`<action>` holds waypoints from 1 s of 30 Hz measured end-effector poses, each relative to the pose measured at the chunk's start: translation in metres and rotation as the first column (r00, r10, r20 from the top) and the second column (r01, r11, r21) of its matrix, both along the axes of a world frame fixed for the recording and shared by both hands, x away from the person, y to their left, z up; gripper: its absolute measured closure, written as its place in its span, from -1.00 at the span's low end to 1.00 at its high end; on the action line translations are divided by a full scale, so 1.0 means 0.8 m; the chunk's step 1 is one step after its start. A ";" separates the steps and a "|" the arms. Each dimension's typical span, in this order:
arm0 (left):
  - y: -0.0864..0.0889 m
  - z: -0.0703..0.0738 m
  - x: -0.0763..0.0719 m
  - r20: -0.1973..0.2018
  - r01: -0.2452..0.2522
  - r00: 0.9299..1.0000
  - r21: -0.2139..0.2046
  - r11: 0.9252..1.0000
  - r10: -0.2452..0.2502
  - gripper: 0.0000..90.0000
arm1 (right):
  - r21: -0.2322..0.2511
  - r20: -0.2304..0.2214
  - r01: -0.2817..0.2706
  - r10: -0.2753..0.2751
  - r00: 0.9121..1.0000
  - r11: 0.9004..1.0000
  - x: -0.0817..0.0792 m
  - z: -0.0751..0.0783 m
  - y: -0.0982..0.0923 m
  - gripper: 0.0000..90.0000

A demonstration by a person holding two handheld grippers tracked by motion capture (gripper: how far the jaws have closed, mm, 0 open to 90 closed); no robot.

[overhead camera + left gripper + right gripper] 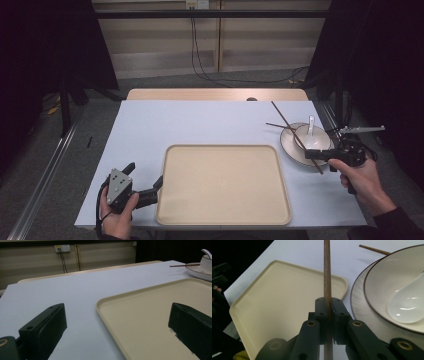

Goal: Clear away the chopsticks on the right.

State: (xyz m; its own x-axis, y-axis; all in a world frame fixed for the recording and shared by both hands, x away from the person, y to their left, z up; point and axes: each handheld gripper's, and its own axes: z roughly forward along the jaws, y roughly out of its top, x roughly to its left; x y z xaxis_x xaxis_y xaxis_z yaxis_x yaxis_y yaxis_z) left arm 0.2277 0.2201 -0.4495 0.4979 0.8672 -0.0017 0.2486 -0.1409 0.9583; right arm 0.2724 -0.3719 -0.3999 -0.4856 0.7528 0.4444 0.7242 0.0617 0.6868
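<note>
The right gripper (pixel 327 312) has its jaws pinched tight on a brown chopstick (pixel 327 272), which runs straight up out of the grip and on below it. Seen from above, this gripper (pixel 314 154) sits at the near edge of a plate (pixel 289 145), and the chopstick (pixel 295 134) slants across the plate away from the jaws. To the right of the jaws the plate (pixel 359 302) carries a white bowl (pixel 387 277), and a white spoon (pixel 409 302) lies inside the bowl. A second chopstick (pixel 374 250) lies beyond the plate's far rim, resting on the table (pixel 299 252). To the left of the jaws lies a cream tray (pixel 277 300), with nothing on it.

The left gripper (pixel 145 182) stands wide open, holding nothing, its jaws straddling the tray's (pixel 222 182) near left edge: one jaw over the table (pixel 75 290), the other over the tray (pixel 140 315).
</note>
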 end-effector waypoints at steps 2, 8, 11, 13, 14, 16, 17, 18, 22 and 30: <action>0.001 0.000 0.000 0.000 0.001 1.000 0.002 1.000 -0.001 -0.96 | -0.007 -0.003 0.000 0.000 1.000 1.000 -0.005 -0.005 0.008 0.88; 0.001 0.000 0.000 0.003 0.002 1.000 0.000 1.000 -0.002 -0.96 | 0.014 -0.056 0.002 -0.001 0.998 1.000 -0.018 -0.016 0.030 0.88; 0.001 0.000 0.000 0.004 0.001 1.000 0.000 1.000 -0.001 -0.96 | 0.018 -0.068 0.010 -0.009 0.998 1.000 -0.023 -0.021 0.039 0.87; 0.001 0.000 0.000 0.002 0.001 1.000 -0.003 1.000 -0.001 -0.96 | 0.022 -0.078 0.014 -0.012 0.997 1.000 -0.025 -0.025 0.046 0.87; 0.001 0.000 0.000 0.001 -0.003 1.000 0.000 1.000 0.003 -0.96 | 0.014 -0.087 0.006 -0.004 0.996 1.000 -0.026 -0.029 0.051 0.87; 0.001 0.000 0.000 0.000 -0.003 1.000 0.001 1.000 0.003 -0.96 | 0.022 -0.102 -0.001 0.003 0.995 1.000 -0.028 -0.032 0.058 0.87; 0.001 0.000 0.001 -0.001 -0.003 1.000 0.000 1.000 0.003 -0.96 | 0.020 -0.109 -0.004 0.006 0.994 1.000 -0.028 -0.035 0.061 0.87; 0.001 0.000 0.001 -0.002 -0.005 1.000 0.001 1.000 0.005 -0.96 | 0.019 -0.112 -0.004 0.006 0.994 1.000 -0.029 -0.037 0.065 0.87; 0.001 0.000 0.001 -0.003 -0.008 1.000 0.000 1.000 0.008 -0.96 | 0.012 -0.135 -0.004 0.006 0.991 1.000 -0.033 -0.045 0.075 0.87; 0.002 -0.001 0.000 -0.007 -0.006 1.000 -0.008 1.000 0.006 -0.96 | -0.023 -0.158 -0.015 0.011 0.987 1.000 -0.042 -0.063 0.097 0.87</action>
